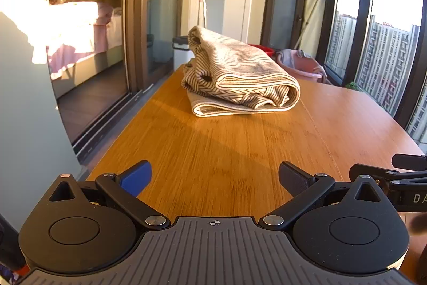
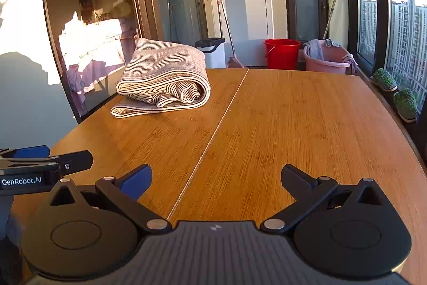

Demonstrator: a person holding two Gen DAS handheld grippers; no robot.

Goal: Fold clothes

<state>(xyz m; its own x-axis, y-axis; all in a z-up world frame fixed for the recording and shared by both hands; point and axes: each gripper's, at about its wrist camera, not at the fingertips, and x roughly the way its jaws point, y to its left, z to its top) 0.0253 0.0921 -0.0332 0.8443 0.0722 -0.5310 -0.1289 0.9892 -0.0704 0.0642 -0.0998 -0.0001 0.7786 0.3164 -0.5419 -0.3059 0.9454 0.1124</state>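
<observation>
Tools: my left tool and right tool are gaping wide, empty | risk: loosely rolled beige striped cloth garment unrolling on wooden tabletop.

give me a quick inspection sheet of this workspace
surface: wooden table, a seam running down it, low sunlight across it
job's things: one striped garment, folded into a bundle at the table's far left, loose folds showing at the near end
clutter: nothing seen on the table besides the garment
grippers: left tongs open and empty, over the near edge; right tongs open and empty, beside them
cables: nothing seen
surroundings: red bucket, pink basin with cloths in it, white bin and mop beyond the table; glass sliding door on the left; windows and potted plants on the right
</observation>
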